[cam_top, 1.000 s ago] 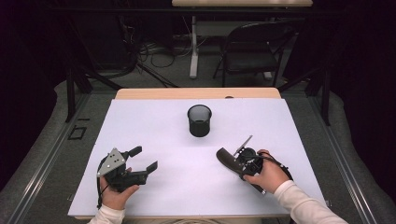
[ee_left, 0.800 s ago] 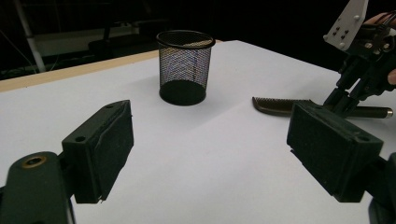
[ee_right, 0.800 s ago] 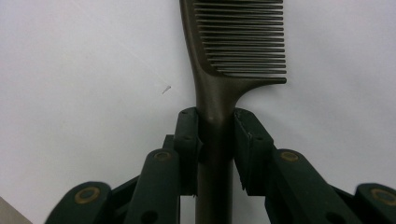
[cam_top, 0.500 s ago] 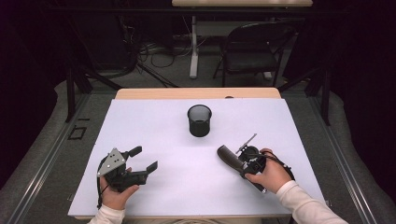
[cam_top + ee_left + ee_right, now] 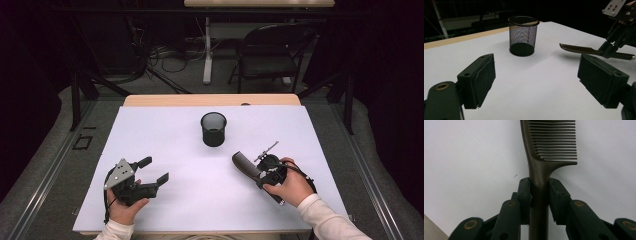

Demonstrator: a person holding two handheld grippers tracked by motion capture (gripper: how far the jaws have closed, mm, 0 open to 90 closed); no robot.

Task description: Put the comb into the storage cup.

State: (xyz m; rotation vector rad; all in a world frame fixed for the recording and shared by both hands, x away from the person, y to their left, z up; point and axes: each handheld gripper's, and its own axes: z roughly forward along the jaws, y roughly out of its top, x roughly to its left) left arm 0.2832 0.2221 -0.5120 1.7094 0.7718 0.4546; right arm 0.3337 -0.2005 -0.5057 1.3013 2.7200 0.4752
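1. White table (image 5: 165, 140) carries a black mesh cup (image 5: 213, 129) near its middle.
2. The left gripper (image 5: 155, 171) hovers wide open and empty, as it did a second ago.
3. The right gripper (image 5: 259, 176) stays clamped on the comb (image 5: 245, 163) handle, barely shifted, so I judge the carry to the cup is only starting.
4. The comb's teeth point past the jaws toward the cup, above the table.

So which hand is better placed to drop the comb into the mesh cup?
Right. The right gripper is already shut on the comb, whose teeth point toward the mesh cup. The left gripper is open and empty.
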